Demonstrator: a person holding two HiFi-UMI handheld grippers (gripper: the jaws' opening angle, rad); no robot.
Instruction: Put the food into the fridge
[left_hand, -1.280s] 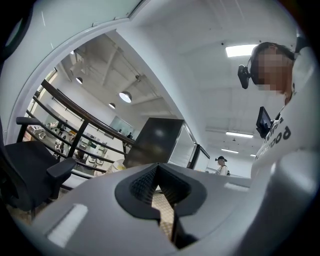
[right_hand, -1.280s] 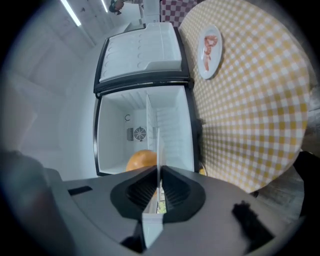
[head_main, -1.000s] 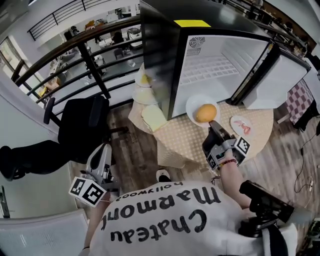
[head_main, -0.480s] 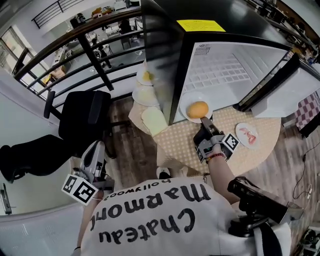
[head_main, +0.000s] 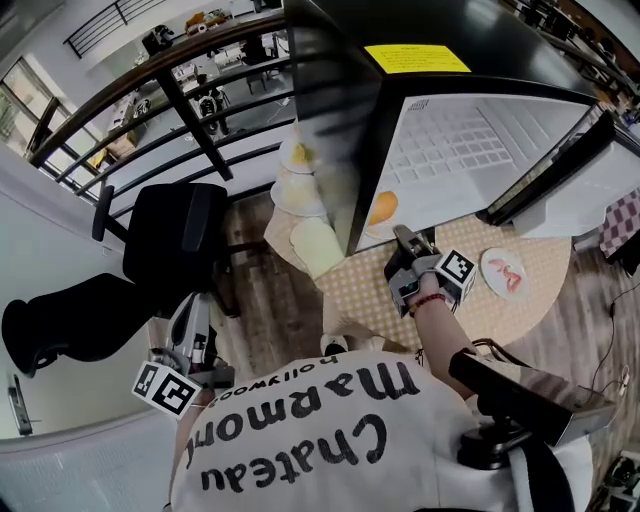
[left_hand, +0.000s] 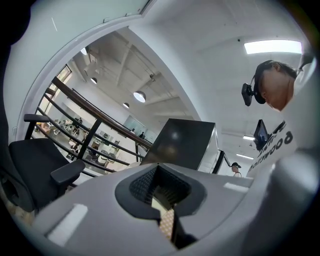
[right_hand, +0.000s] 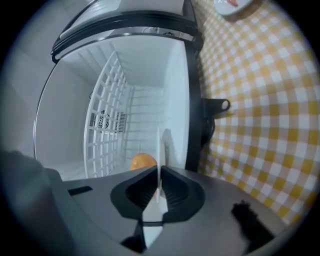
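The right gripper (head_main: 402, 240) (right_hand: 159, 187) clamps the rim of the white plate (right_hand: 160, 145) bearing the orange fruit (head_main: 382, 208) (right_hand: 142, 161). The plate is inside the fridge (head_main: 330, 120), close to one side wall, with open room toward the wire rack (right_hand: 107, 115). The left gripper (head_main: 193, 312) (left_hand: 162, 200) hangs closed and empty. A second ago the plate was outside, at the fridge's front edge.

fridge (head_main: 330, 120) 1 | orange (head_main: 382, 208) 1 | held plate (right_hand: 159, 145) 1 | claws (head_main: 405, 240) (head_main: 196, 306) 2 | chair (head_main: 170, 235) 1

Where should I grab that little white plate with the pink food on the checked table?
Probably its bare near rim, coming in low from the person's side: the small white plate lies flat on the yellow checked tablecloth, with the pink food mid-plate.
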